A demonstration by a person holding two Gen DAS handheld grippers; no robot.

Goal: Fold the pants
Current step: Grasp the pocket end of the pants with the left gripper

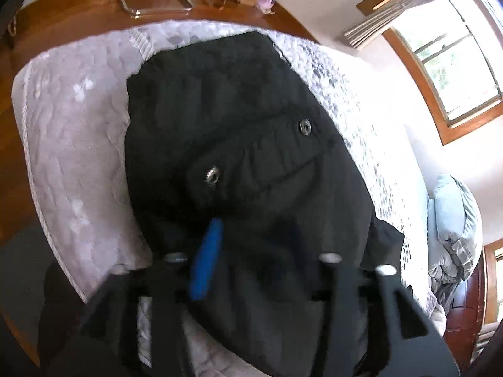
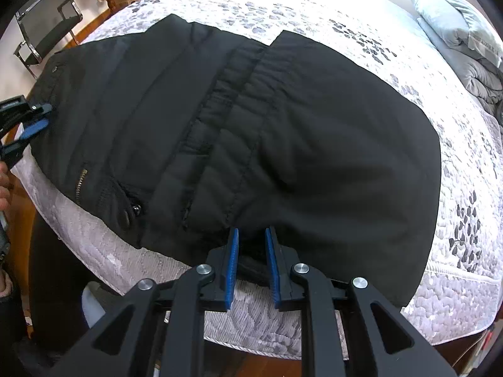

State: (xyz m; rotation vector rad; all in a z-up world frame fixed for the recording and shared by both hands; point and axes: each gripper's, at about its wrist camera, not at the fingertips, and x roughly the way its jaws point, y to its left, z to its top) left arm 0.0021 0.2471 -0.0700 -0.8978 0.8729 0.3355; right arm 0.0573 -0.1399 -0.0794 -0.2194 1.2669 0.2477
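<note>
Black pants [image 2: 314,132], folded over with the elastic waistband [image 2: 239,100] across the middle, lie on a bed [image 2: 456,282] with a white-grey quilted cover. My right gripper [image 2: 251,232] stands at the near edge of the pants, its blue pads closed on a bunch of black cloth. My left gripper [image 2: 42,116] is at the far left edge of the pants, jaws apart with the cloth edge between them. In the left wrist view the pants [image 1: 251,110] show two metal snaps, one blue pad [image 1: 206,260] lies on the cloth, and the other finger is hidden under it.
A light blue duvet and pillow [image 2: 456,22] lie at the head of the bed. A metal-frame chair [image 2: 47,25] stands on the wooden floor beyond the bed's left corner. A person's hand [image 2: 4,182] is at the left edge. A window [image 1: 446,62] is on the right wall.
</note>
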